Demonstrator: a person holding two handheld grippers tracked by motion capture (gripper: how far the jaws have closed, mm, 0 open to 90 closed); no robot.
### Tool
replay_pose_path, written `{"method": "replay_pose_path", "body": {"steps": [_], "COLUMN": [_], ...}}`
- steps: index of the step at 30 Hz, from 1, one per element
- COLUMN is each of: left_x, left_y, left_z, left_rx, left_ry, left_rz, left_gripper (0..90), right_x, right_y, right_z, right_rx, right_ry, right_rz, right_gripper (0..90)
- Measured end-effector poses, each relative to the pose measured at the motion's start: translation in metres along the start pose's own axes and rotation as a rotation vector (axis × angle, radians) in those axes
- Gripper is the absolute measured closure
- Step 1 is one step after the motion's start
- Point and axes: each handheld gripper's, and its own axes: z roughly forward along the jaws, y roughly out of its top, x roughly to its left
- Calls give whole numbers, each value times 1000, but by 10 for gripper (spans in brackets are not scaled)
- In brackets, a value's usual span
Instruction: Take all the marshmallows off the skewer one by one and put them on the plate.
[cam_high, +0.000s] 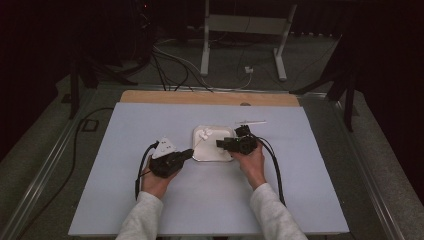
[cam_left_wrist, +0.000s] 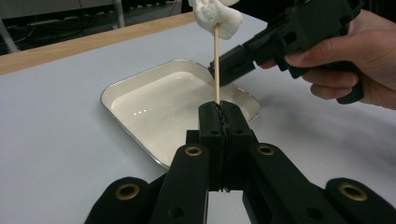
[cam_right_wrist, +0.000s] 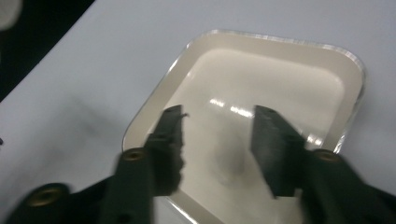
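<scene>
left hand-held gripper (cam_left_wrist: 219, 112) clamps a wooden skewer (cam_left_wrist: 216, 65) topped with a marshmallow (cam_left_wrist: 215, 16) above a white tray (cam_left_wrist: 140, 88); right hand-held gripper (cam_right_wrist: 217, 135) hangs open, empty, over the tray.

Left gripper (cam_high: 186, 153) clamped tight on the skewer (cam_left_wrist: 216, 65) at the near-left edge of the tray (cam_high: 196, 150), forearm steady. Right gripper (cam_high: 220, 143) hovers over the tray's right side, jaws apart, nothing between them.

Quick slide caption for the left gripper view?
Left hand-held gripper clamps a marshmallow skewer above the white tray.
</scene>
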Motion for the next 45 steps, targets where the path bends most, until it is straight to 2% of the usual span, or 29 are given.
{"method": "replay_pose_path", "body": {"steps": [1, 3, 8, 11, 13, 20, 31, 39, 42, 45], "left_x": [0, 0, 0, 0, 0, -1, -3, -5, -5, -5], "left_y": [0, 0, 0, 0, 0, 0, 1, 1, 2, 1], "left_z": [0, 0, 0, 0, 0, 1, 1, 1, 1, 1], "left_rx": [0, 0, -3, -2, 0, -1, -9, -28, -31, -33], "left_ry": [1, 4, 8, 9, 9, 10, 0, -20, -28, -36], "left_rz": [-1, -3, -5, -5, -3, -2, 2, 0, 1, 4], "left_gripper": [900, 900, 900, 900, 900, 900, 900, 900, 900, 900], "right_x": [0, 0, 3, 6, 8, 15, 35, 38, 37, 36], "right_y": [0, -1, 3, 6, 8, 14, 25, 28, 29, 28], "right_z": [1, 0, -11, -21, -27, -41, -44, -38, -35, -33], "right_rx": [6, 10, -22, -52, -69, -116, -140, -150, -149, -136], "right_ry": [-4, -18, 30, 74, 87, 170, 252, 296, 313, 359], "right_rz": [-1, -3, 3, 6, 3, 14, -14, 12, 19, 26], "right_gripper": [405, 354, 255, 248, 249, 259, 346, 450, 525, 580]}}
